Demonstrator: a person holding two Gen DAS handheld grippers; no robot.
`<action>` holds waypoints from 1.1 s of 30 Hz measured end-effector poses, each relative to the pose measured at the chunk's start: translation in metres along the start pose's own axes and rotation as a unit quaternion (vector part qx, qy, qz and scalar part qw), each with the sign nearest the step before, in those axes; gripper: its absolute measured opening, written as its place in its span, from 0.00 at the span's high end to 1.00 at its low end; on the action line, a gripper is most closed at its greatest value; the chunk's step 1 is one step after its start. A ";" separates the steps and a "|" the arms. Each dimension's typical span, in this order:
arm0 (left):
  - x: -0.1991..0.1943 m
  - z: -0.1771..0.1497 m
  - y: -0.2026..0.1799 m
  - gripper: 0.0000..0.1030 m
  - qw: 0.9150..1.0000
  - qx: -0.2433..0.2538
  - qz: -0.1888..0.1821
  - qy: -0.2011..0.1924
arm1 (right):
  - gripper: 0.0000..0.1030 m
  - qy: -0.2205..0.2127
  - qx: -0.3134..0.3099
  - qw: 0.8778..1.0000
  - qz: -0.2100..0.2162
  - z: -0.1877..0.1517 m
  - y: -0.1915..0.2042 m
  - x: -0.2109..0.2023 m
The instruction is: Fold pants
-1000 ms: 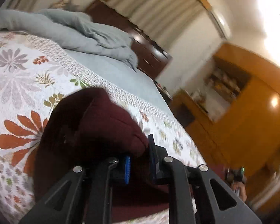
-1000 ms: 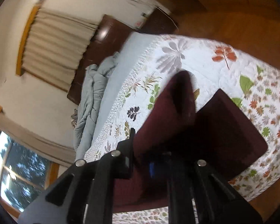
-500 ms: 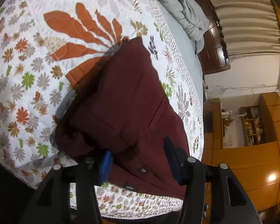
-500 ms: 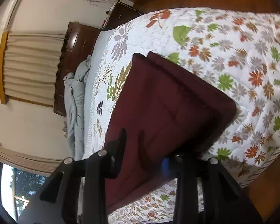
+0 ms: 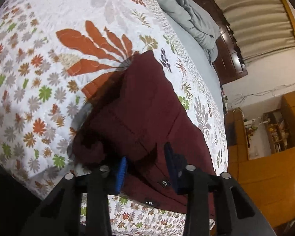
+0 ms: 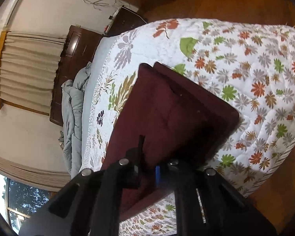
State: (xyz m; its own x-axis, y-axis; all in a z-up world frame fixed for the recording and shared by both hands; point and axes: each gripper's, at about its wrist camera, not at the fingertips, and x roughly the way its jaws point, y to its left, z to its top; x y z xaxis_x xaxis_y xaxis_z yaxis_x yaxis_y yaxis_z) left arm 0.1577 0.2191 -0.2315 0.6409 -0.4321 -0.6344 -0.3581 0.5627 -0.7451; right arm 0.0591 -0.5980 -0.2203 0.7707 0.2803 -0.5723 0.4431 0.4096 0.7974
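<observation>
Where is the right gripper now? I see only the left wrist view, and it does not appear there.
Observer: The right gripper is at the near edge of the pants, and its jaws are shut on the cloth.
Operator: Does the right side of the pants lie on the bed?
Observer: Yes. The right corner rests flat on the floral quilt, inside the bed's edge.
</observation>
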 end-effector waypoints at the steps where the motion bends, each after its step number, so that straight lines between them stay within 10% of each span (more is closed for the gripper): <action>1: 0.000 0.001 0.001 0.82 1.000 -0.003 -0.005 0.002 | 0.93 -0.003 0.000 1.000 0.002 0.002 0.002 -0.001; 9: 0.009 0.005 0.030 0.83 0.995 -0.084 -0.027 0.042 | 0.91 0.012 0.035 0.999 -0.001 0.006 -0.023 0.008; 11: 0.006 0.004 0.026 0.79 0.996 -0.066 -0.021 0.058 | 0.78 0.015 0.043 0.999 0.021 0.004 -0.027 0.004; 13: -0.004 0.001 0.011 0.39 0.998 -0.032 -0.004 0.057 | 0.42 0.008 0.029 0.999 0.024 -0.005 -0.018 -0.007; 15: -0.024 -0.012 -0.007 0.17 1.000 -0.001 -0.005 0.029 | 0.41 0.014 -0.009 1.000 0.022 -0.022 0.001 -0.012; 25: 0.024 -0.081 -0.057 0.16 0.991 -0.026 -0.097 0.093 | 0.41 0.191 -0.005 0.975 0.111 -0.166 0.082 0.072; 33: 0.048 -0.073 -0.068 0.16 0.994 -0.017 -0.031 0.103 | 0.40 0.225 -0.028 0.973 0.052 -0.209 0.114 0.108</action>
State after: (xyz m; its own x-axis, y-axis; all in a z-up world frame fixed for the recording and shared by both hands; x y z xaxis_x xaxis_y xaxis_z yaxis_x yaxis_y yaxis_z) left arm 0.1630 0.1084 -0.2260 0.5120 -0.6021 -0.6126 -0.3474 0.5071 -0.7888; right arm 0.0965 -0.3396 -0.2312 0.5253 0.6692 -0.5256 0.3381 0.4027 0.8506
